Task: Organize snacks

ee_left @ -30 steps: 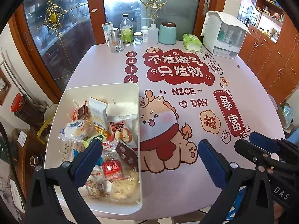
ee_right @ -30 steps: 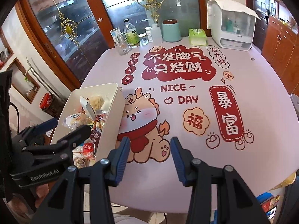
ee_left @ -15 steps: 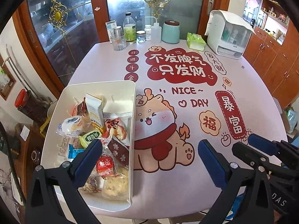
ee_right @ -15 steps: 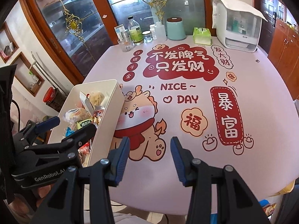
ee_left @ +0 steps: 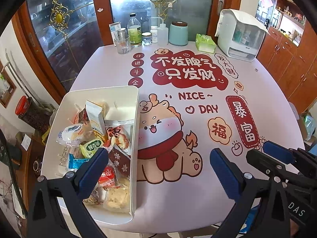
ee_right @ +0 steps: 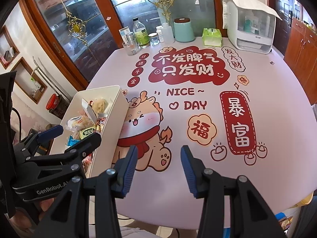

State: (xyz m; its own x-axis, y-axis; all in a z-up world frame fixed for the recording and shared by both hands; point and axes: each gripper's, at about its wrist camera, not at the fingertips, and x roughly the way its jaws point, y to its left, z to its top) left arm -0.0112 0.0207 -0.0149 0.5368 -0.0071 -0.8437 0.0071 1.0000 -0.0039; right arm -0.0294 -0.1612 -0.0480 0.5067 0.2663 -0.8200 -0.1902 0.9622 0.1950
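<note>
Left wrist view: left gripper [ee_left: 156, 170] jaws spread wide, nothing between them. Its left finger hangs over the near half of the white bin [ee_left: 136, 130]; its right finger is over bare worktop [ee_left: 257, 103]. The bin sits at the worktop's near-left corner, long axis running away from the camera, near end slightly past the worktop edge. The snacks [ee_left: 99, 136] are all inside it: wrapped cakes, a green sachet [ee_left: 90, 145], a red packet [ee_left: 108, 176], an upright carton [ee_left: 95, 117] toward the far end. No loose snacks on the printed cloth. The right gripper [ee_left: 277, 156] shows at the right edge, well apart from the bin.

Right wrist view: right gripper [ee_right: 158, 166] jaws partly open, empty, aimed at the cartoon dog print, just right of the bin's long right wall [ee_right: 111, 125]. The left gripper [ee_right: 59, 136] hangs over the bin interior.

Judgement: the bin lies down-left of both grippers; the left one is clearly nearer and already above the pile, so any pick from the bin falls to it. The right one would need to cross the bin wall. Bottles, a teal canister [ee_right: 183, 30] and a tissue pack [ee_right: 212, 37] line the far edge, out of play.
</note>
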